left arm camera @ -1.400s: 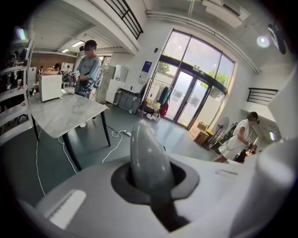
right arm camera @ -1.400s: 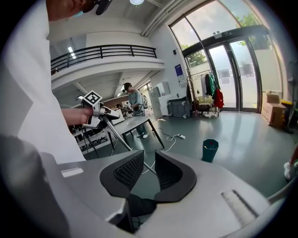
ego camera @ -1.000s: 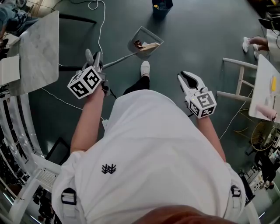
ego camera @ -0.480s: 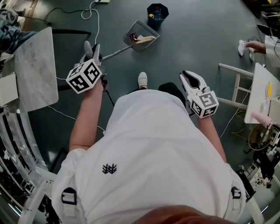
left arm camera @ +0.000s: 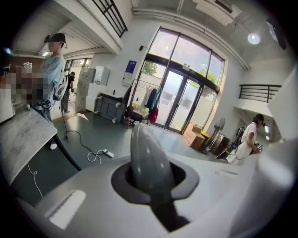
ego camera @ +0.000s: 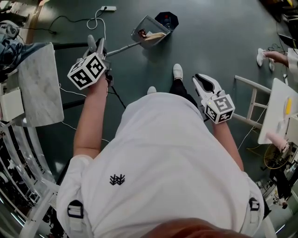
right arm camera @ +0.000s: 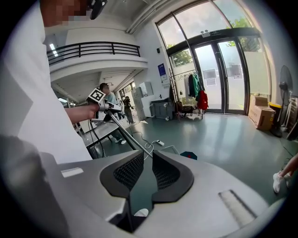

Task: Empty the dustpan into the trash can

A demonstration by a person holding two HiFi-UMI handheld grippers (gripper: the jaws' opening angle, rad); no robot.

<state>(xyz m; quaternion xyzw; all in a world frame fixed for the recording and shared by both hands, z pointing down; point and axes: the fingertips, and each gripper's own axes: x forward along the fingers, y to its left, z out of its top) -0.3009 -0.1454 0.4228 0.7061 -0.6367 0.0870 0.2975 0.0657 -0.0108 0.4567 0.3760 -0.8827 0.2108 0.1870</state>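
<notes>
- Left gripper [ego camera: 97, 46] first: its jaws are clamped tight on the rounded grey end of the handle [left arm camera: 148, 162], which fills the gap between them.
- From that grip the thin metal rod [ego camera: 122, 48] runs forward and away from the person, out to the dustpan [ego camera: 148, 23].
- The dustpan is carrying a load: tan and brown scraps [ego camera: 150, 34] sit inside its grey tray.
- The pan's far edge is right beside the dark trash can [ego camera: 167, 19], the two overlapping in the head view. Whether the pan is resting on the floor or lifted off it, I cannot tell.
- Over to the right gripper [ego camera: 201, 80]: its jaws stand a narrow slit apart with only floor showing between the ribbed pads, so it has hold of nothing. It hangs at the person's right side, well apart from the pan.
- Below, one white shoe [ego camera: 178, 71] is planted on the dark green floor between the two grippers.
- Further out, a marble-topped table [ego camera: 39, 83] stands to the left, and a white power strip [ego camera: 108, 8] with its cable lies on the floor near the top edge.
</notes>
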